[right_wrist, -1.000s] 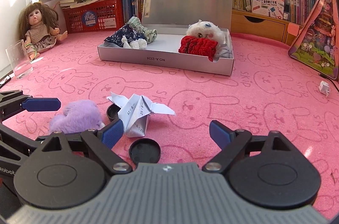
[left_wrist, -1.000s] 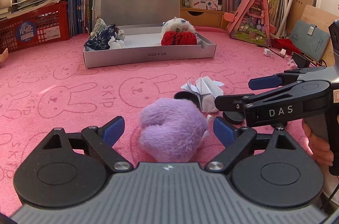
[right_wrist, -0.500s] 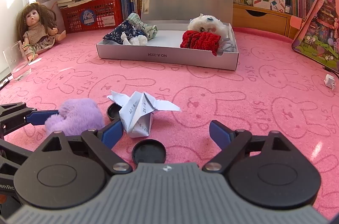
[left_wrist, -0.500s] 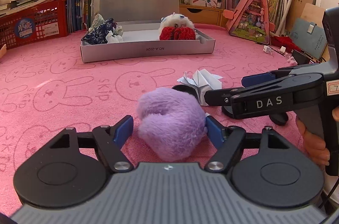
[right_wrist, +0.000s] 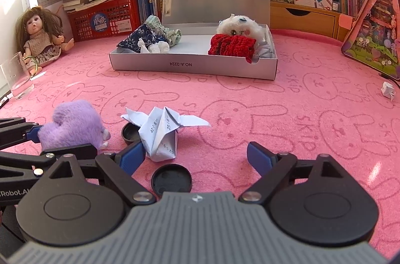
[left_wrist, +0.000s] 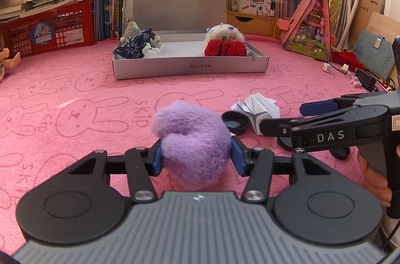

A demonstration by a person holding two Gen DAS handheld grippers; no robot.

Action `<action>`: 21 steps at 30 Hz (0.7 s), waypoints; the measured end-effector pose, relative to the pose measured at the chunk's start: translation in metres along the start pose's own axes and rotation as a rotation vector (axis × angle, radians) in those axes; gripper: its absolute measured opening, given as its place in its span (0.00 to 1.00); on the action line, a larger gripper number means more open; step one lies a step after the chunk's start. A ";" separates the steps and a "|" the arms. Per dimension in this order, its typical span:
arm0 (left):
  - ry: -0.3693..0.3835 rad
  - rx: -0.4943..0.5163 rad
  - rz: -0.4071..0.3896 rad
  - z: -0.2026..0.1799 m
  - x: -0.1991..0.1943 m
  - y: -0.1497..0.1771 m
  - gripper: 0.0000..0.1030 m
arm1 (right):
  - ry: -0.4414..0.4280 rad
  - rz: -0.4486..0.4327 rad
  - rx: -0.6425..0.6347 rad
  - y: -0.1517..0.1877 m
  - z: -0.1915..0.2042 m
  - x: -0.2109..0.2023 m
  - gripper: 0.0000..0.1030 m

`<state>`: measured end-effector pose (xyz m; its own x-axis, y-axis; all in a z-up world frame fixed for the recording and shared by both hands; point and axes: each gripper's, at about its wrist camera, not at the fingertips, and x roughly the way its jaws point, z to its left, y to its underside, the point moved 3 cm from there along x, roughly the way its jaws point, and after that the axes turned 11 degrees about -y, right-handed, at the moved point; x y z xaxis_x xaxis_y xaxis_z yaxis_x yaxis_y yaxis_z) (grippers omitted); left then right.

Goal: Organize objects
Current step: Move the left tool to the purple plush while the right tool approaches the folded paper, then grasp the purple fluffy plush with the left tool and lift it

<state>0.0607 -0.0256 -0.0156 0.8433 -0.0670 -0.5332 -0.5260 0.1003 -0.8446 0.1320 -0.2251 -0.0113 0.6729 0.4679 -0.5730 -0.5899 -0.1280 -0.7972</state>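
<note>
Fingers of left gripper [left_wrist: 196, 159] closing on purple plush [left_wrist: 192, 139], pads touching fur, prob. for box [left_wrist: 190, 68]; right gripper [right_wrist: 196, 154] spread, empty.

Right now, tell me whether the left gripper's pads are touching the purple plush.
Touching. In the left wrist view both blue pads press into the purple plush as the left gripper's jaws close.

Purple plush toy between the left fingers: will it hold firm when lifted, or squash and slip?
The purple plush toy looks soft and fluffy, so it will probably squash as the left gripper jaws close on it. It likely weighs little. The fur may slide slightly against the pads.
</note>
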 end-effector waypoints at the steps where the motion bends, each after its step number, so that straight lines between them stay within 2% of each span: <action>1: -0.010 -0.008 -0.001 0.004 0.000 -0.002 0.57 | 0.010 0.001 -0.006 0.000 0.001 0.000 0.91; 8: -0.039 -0.038 0.012 0.016 0.006 -0.003 0.57 | 0.093 0.005 -0.041 -0.001 -0.002 -0.002 0.90; 21: -0.059 -0.053 0.024 0.018 0.015 -0.001 0.57 | 0.187 -0.001 0.138 -0.006 -0.040 -0.005 0.90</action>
<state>0.0753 -0.0092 -0.0220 0.8345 -0.0062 -0.5509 -0.5500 0.0488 -0.8337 0.1498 -0.2614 -0.0107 0.7371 0.2957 -0.6077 -0.6359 -0.0010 -0.7718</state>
